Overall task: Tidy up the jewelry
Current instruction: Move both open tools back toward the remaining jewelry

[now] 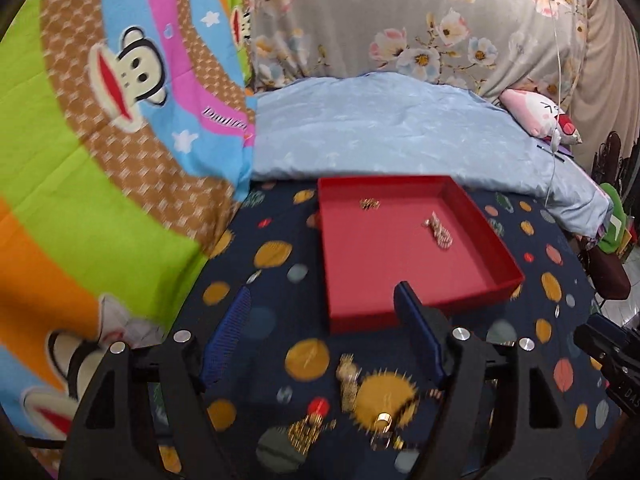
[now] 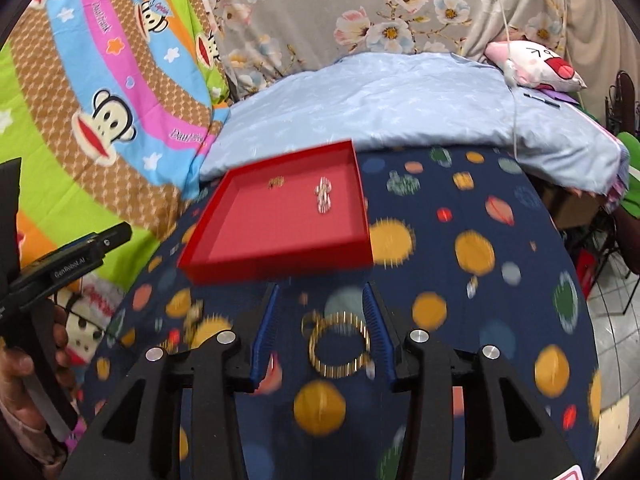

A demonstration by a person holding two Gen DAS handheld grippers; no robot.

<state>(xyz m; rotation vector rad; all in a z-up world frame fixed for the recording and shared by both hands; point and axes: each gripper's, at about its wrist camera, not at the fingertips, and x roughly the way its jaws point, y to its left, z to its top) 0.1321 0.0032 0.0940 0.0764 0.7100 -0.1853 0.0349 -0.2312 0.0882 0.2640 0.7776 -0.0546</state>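
Observation:
A red tray [image 1: 360,318] sits on the dark planet-print cloth and holds a small gold piece [image 1: 369,203] and a silvery chain piece [image 1: 439,232]. My left gripper [image 1: 323,290] stands open just before the tray's front wall, with nothing between its blue fingers. Loose gold jewelry [image 1: 348,380] and a red-tipped piece [image 1: 318,406] lie on the cloth below it. In the right wrist view the tray [image 2: 280,268] is ahead. My right gripper [image 2: 321,289] is open over a gold bangle [image 2: 340,346], which lies on the cloth between its fingers, closer to the right pad.
A monkey-print blanket [image 1: 100,160] rises at the left. A light blue quilt [image 1: 380,128] lies behind the tray, with a pink plush [image 1: 540,116] at its far right. The cloth drops off to the tiled floor [image 2: 612,320] on the right. A hand [image 2: 20,364] holds the left gripper.

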